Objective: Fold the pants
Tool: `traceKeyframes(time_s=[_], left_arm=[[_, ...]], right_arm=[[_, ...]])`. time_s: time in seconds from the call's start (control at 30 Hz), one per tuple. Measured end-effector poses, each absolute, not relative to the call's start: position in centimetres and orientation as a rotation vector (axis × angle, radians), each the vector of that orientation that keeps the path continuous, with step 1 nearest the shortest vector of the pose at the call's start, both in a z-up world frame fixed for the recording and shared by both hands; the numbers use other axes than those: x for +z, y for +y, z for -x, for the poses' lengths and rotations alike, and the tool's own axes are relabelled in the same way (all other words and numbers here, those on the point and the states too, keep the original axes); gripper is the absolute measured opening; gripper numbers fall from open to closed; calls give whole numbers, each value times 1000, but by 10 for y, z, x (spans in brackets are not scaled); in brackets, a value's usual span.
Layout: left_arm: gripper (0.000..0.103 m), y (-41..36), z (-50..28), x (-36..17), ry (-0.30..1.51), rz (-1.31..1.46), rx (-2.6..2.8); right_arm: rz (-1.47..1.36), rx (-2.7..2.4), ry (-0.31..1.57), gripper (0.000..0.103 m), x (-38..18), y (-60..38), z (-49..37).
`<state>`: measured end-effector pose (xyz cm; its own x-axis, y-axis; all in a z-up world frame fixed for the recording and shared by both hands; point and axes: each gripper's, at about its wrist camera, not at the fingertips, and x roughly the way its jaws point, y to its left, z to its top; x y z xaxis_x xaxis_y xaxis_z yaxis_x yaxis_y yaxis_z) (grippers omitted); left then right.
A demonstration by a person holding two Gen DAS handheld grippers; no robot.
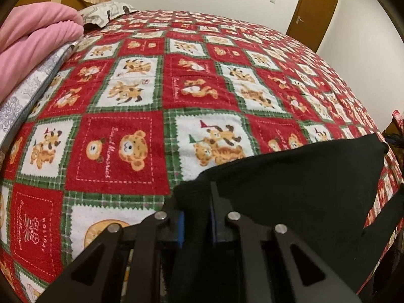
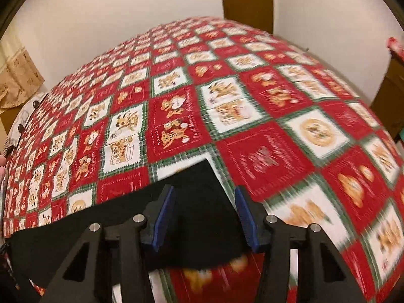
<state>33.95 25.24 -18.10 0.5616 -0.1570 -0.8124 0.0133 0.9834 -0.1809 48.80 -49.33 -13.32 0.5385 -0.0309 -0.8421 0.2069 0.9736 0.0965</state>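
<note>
Black pants on a checked bedspread.
Left tool clamped on their corner; right tool apart, straddling another.

Pants: black cloth, matt, smooth knit. Bedspread: fuzzy printed cloth, red, white and green. Blanket: pink ribbed fleece. Left gripper: matt black plastic, blue ridged pads, shiny metal pins. Door: brown wood, semi-matt.
</note>
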Motion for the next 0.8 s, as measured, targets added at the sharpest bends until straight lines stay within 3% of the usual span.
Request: traceKeyframes(time_s=[0.17,0.23,0.3,0.33,0.5,0.8], left_arm=[[15,253,-340,-181,976,163,-102],[15,252,-340,-181,979,158,-100],[15,252,-341,-181,980,157,-100],[15,252,-342,-181,983,160,-97],[12,248,-338,-169,966,136,-72],[12,256,-284,-118,747,211,-121]], right_arm=[[-151,-128,1082,52,-162,-492,-519],[-127,-116,1088,42,-170,-489,-522],[-144,-95,1079,15,-170,-491,-522],[-161,-80,1069,11,-167,-492,-520],[-123,-53,954,8,-126,-484,-494],[-153,80,590,8,-23,-496,-371]])
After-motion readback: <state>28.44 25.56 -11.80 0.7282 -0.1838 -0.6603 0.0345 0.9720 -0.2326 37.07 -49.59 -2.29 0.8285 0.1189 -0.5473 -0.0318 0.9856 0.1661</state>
